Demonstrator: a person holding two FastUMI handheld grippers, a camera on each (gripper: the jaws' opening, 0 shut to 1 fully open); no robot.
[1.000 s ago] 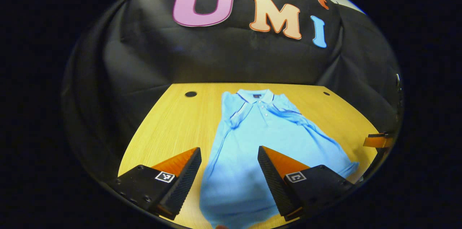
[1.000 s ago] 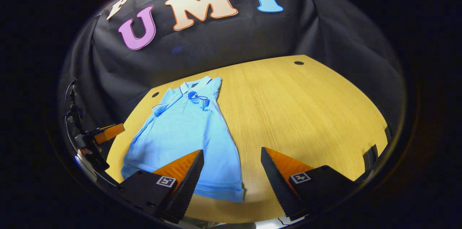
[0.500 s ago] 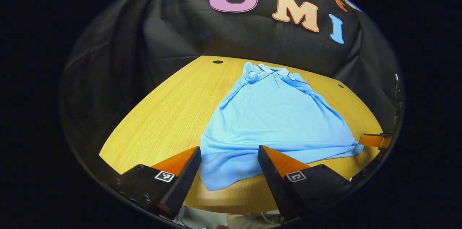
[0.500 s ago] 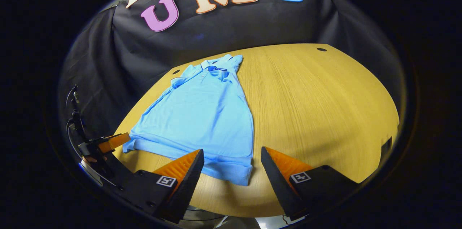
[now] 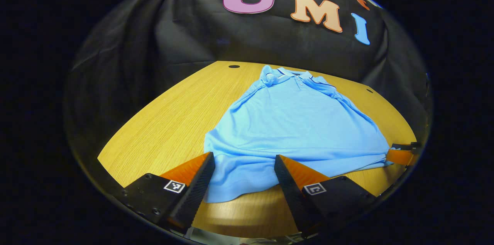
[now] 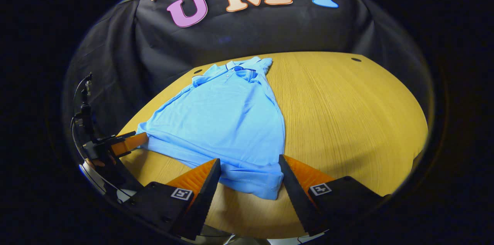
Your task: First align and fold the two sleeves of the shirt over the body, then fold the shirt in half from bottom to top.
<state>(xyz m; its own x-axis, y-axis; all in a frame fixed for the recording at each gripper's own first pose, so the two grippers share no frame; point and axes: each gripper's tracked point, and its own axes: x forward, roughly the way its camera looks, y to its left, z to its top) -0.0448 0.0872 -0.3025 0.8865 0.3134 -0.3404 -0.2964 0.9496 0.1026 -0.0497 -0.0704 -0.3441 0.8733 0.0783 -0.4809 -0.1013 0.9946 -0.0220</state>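
Both grippers have dropped back to the shirt's [image 5: 293, 121] near hem on the worktop [image 5: 170, 121], left gripper [image 5: 241, 177] and right gripper [image 6: 249, 181] jaws open astride its corners, so the bottom-to-top fold looks next.

A light wooden table [image 5: 170, 114] with small dark holes meets black cloth wall [image 5: 247, 40] toward 12 o'clock.
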